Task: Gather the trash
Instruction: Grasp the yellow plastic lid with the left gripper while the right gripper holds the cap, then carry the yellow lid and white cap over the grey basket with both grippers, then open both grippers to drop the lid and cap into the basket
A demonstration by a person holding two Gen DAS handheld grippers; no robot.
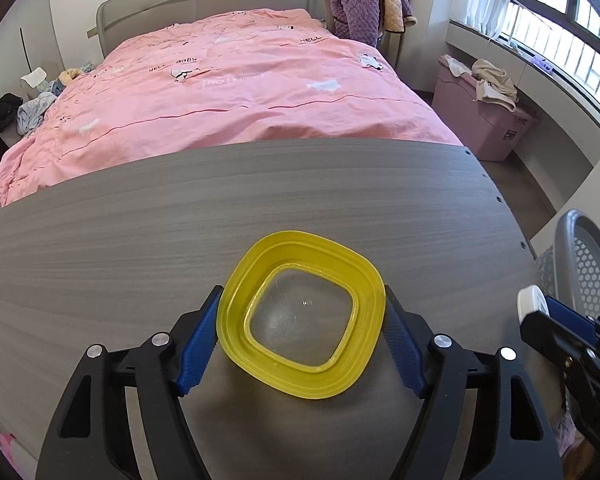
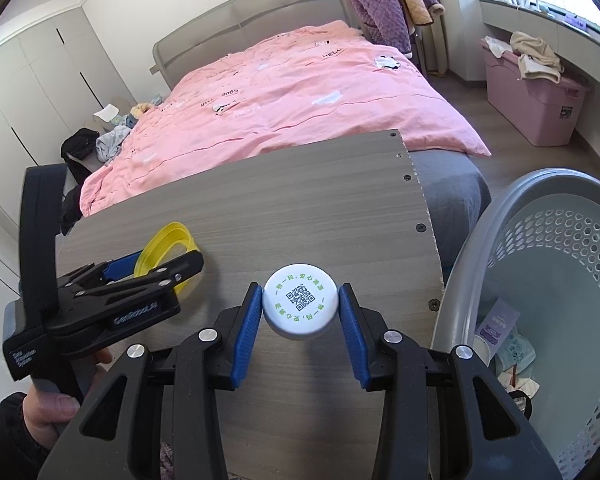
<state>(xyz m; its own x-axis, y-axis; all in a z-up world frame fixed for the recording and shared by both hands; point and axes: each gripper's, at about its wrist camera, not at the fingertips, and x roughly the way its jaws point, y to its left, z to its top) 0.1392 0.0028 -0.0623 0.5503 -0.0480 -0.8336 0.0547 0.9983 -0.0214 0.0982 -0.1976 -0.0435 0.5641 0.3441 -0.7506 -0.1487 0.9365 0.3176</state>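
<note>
My left gripper (image 1: pixel 302 312) is shut on a yellow square lid with a clear centre (image 1: pixel 302 322), held over the grey wooden table (image 1: pixel 180 232); its blue pads press the lid's two sides. The lid also shows in the right wrist view (image 2: pixel 168 246). My right gripper (image 2: pixel 300 308) is shut on a white round cap printed with a QR code (image 2: pixel 300 305), near the table's right edge. That cap shows at the right of the left wrist view (image 1: pixel 532 303). A grey perforated basket (image 2: pixel 540 216) stands right of the table with paper and wrappers (image 2: pixel 512 344) in it.
A bed with a pink duvet (image 1: pixel 228 92) lies beyond the table. A pink storage bin (image 1: pixel 484 120) with clothes stands by the window. Clothes hang on a chair (image 1: pixel 360 4) and lie piled left of the bed (image 1: pixel 32 108).
</note>
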